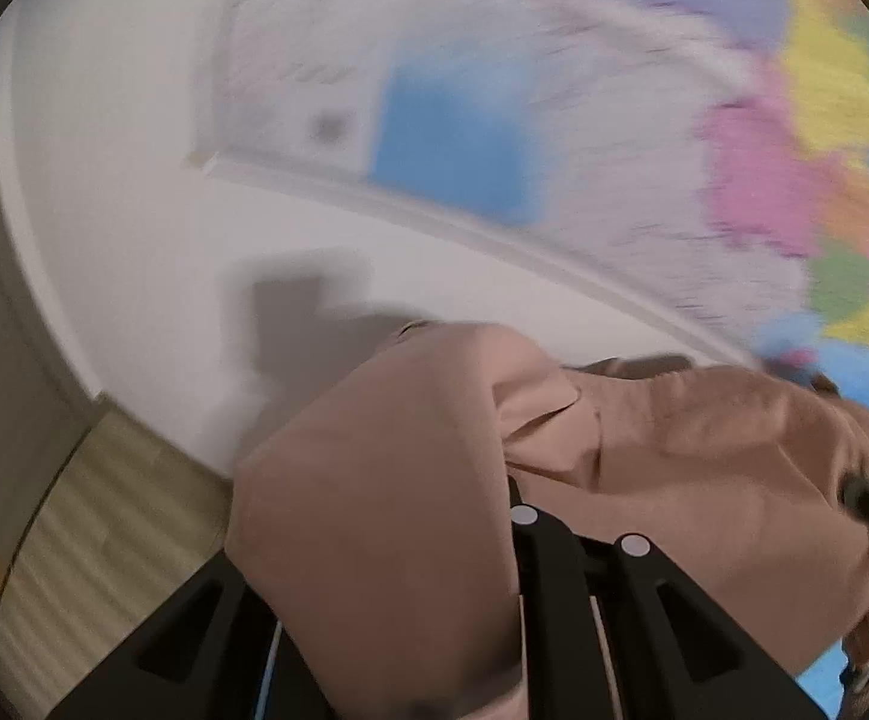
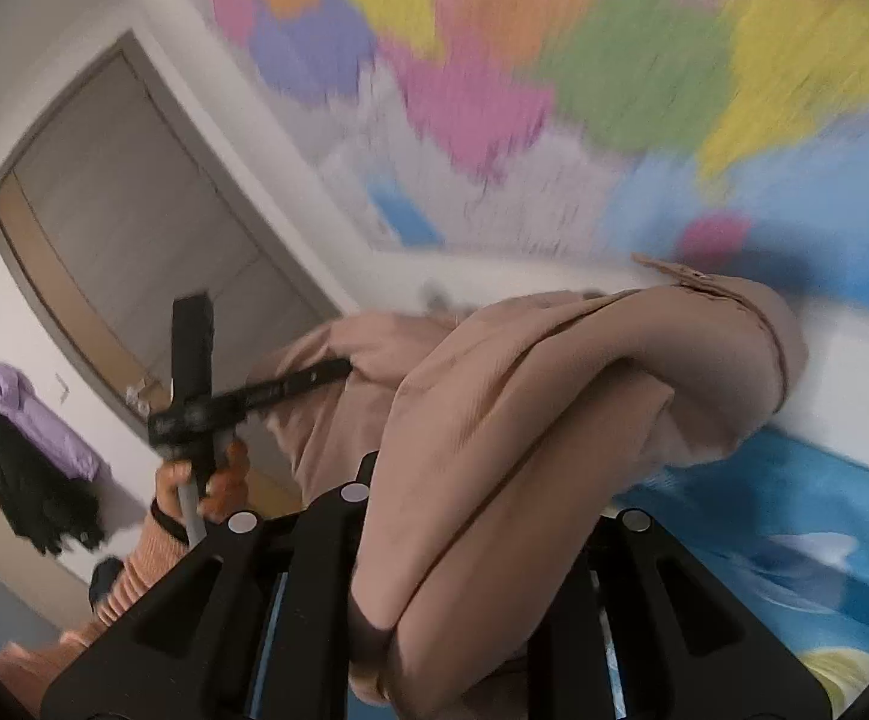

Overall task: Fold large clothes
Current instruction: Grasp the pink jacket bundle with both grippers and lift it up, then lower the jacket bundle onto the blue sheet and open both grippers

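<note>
1. Left gripper (image 1: pixel 578 531) clamped on tan jacket (image 1: pixel 704 450); cloth fills lower middle of left view, lapel showing.
2. Right gripper (image 2: pixel 488 507) pinched shut on same jacket (image 2: pixel 554 390), bunched centre frame.
3. Blurred colourful wall map (image 2: pixel 554 60) upper right; grey door (image 2: pixel 134 192) left; person's hand (image 2: pixel 212 480) lower left.

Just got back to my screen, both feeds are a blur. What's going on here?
A person is handling a tan garment with both grippers. The left gripper and the right gripper are each shut on its fabric and hold it up in front of a white wall with a colourful map. In the right wrist view the person's hand grips the left tool. The garment hangs bunched, not yet folded.
</note>
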`<state>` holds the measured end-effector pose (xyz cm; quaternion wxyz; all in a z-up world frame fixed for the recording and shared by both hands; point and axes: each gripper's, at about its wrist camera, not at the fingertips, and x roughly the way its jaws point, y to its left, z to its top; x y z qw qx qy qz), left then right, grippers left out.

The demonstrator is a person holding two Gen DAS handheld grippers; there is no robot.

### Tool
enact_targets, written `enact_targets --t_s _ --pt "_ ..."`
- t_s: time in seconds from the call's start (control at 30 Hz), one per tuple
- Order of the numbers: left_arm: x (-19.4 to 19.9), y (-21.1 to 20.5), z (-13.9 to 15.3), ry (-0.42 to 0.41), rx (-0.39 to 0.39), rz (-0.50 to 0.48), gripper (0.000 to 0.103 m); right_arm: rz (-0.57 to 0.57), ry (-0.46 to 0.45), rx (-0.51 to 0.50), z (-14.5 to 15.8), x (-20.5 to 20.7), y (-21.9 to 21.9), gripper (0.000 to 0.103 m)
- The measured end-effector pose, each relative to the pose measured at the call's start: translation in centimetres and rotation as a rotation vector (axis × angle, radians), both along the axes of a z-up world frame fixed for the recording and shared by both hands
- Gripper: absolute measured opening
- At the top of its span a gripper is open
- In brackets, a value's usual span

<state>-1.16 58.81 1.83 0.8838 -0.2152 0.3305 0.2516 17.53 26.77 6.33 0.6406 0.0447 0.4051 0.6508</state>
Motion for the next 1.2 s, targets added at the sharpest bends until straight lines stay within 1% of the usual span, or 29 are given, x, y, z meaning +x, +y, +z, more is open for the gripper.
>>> enact_targets --t_s 0.07,0.1,0.17,0.23,0.27,0.3,0.33,0.37,0.4,0.43,0.47,0.53,0.6,0.63,0.67,0.7,0.73,0.77,0.8,0.83,0.87,0.93,1.0,1.07,1.13,1.2 --pt "-0.8 2.2 -3.0 0.012 -0.045 0.037 0.012 0.033 0.016 -0.081 -3.3 -0.9 2.3 0.014" --pt "-0.9 3.0 -4.7 0.033 -0.062 0.054 0.012 0.042 0.03 -0.113 -4.5 -1.2 2.9 0.015" --pt "-1.3 4.1 -7.4 0.062 -0.08 0.08 0.015 0.067 0.09 -0.191 -7.8 -1.6 3.9 0.018" --pt "-2.2 4.9 -8.7 0.026 -0.112 0.092 0.019 0.049 0.125 -0.215 -9.4 -1.4 3.6 0.024" --pt "-2.6 5.2 -8.8 0.005 -0.133 0.092 0.02 0.034 0.159 -0.211 -10.0 -0.9 3.0 0.031" --pt "-3.0 5.5 -8.9 -0.005 -0.145 0.094 0.022 0.02 0.186 -0.211 -10.3 -0.5 2.3 0.034" --pt "-3.2 5.6 -8.9 -0.005 -0.146 0.094 0.024 0.005 0.207 -0.212 -10.4 -0.1 1.8 0.039" --pt "-3.2 5.7 -8.9 0.002 -0.14 0.096 0.026 -0.009 0.216 -0.213 -10.4 0.3 1.1 0.053" --pt "-3.3 5.7 -8.9 0.017 -0.13 0.101 0.031 -0.028 0.213 -0.225 -10.3 0.6 0.4 0.061" --pt "-3.2 5.4 -8.9 0.027 -0.124 0.106 0.035 -0.051 0.209 -0.232 -10.2 0.9 -0.4 0.079" --pt "-3.4 5.4 -8.9 0.042 -0.116 0.113 0.038 -0.069 0.209 -0.221 -10.2 1.2 -1.2 0.081" --pt "-3.5 5.3 -8.8 0.059 -0.093 0.117 0.047 -0.096 0.238 -0.193 -10.3 2.1 -3.3 0.081" --pt "-3.7 4.9 -8.5 0.079 -0.072 0.127 0.053 -0.116 0.272 -0.169 -10.7 3.2 -3.8 0.074" --pt "-3.9 4.5 -8.2 0.085 -0.056 0.132 0.053 -0.133 0.273 -0.166 -10.8 3.5 -4.1 0.067" --pt "-4.3 4.0 -7.7 0.087 -0.039 0.139 0.053 -0.137 0.272 -0.167 -10.8 4.3 -4.2 0.052" --pt "-4.8 3.8 -7.3 0.087 -0.022 0.151 0.053 -0.134 0.267 -0.17 -10.9 4.3 -3.8 0.042" --pt "-4.9 3.3 -6.6 0.088 0.0 0.17 0.057 -0.119 0.26 -0.177 -10.8 4.2 -3.1 0.027" --pt "-5.3 3.0 -6.0 0.087 0.031 0.2 0.06 -0.113 0.231 -0.199 -10.7 4.0 -2.2 0.023" --pt "-5.6 2.3 -5.2 0.082 0.058 0.226 0.063 -0.114 0.189 -0.219 -10.3 3.4 -1.3 0.022" --pt "-5.9 2.1 -4.7 0.076 0.076 0.24 0.063 -0.12 0.135 -0.237 -9.9 3.0 -0.6 0.02" --pt "-6.2 1.6 -4.0 0.061 0.094 0.251 0.063 -0.125 0.104 -0.25 -9.7 2.8 0.2 0.02" --pt "-6.4 0.7 -3.3 0.032 0.086 0.235 0.063 -0.131 0.105 -0.281 -10.1 2.8 1.4 0.02" --pt "-5.8 -1.2 -3.2 0.046 0.1 0.182 0.064 -0.123 0.106 -0.325 -10.7 2.9 2.2 0.026" --pt "-5.0 -3.0 -3.6 0.069 0.12 0.125 0.065 -0.143 0.112 -0.376 -11.1 3.0 2.0 0.047" --pt "-4.2 -4.4 -4.4 0.088 0.106 0.067 0.066 -0.168 0.108 -0.385 -10.9 3.1 1.2 0.055" --pt "-3.6 -5.4 -5.1 0.098 0.112 0.05 0.066 -0.2 0.075 -0.359 -9.7 3.0 -0.2 0.062"
